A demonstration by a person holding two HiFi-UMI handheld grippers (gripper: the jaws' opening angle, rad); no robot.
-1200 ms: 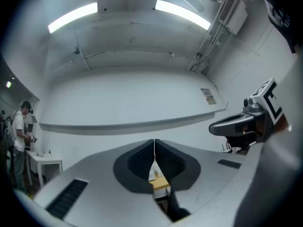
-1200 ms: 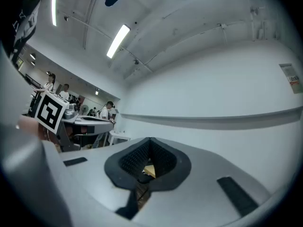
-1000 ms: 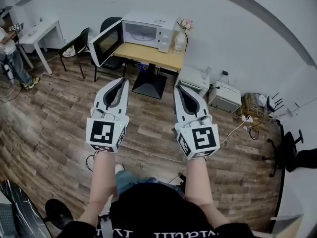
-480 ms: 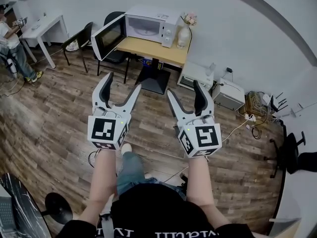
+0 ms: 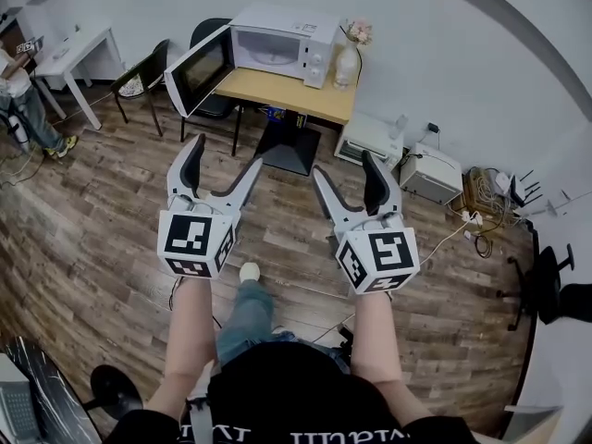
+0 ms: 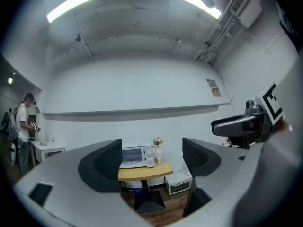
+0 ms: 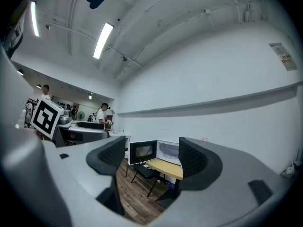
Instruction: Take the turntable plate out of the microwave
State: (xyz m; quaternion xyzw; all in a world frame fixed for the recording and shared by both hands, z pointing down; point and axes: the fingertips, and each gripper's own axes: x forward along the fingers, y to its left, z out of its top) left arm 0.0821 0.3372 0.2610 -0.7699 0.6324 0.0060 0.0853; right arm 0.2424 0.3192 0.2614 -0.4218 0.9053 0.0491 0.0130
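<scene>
Expect the plate to be glass: heavy, stiff, slick and breakable, so take it by the rim on opposite sides. It should lie inside the open microwave (image 5: 277, 49), too small to make out, well ahead of your left claw (image 5: 224, 158) and right claw (image 5: 344, 166). Both have just been opening and now stand wide, with nothing between them.

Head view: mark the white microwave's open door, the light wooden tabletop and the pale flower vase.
White microwave's open door (image 5: 197, 70), head view, window.
Light wooden tabletop (image 5: 287, 95), head view, bare middle.
Pale flower vase (image 5: 348, 66), head view, body.
</scene>
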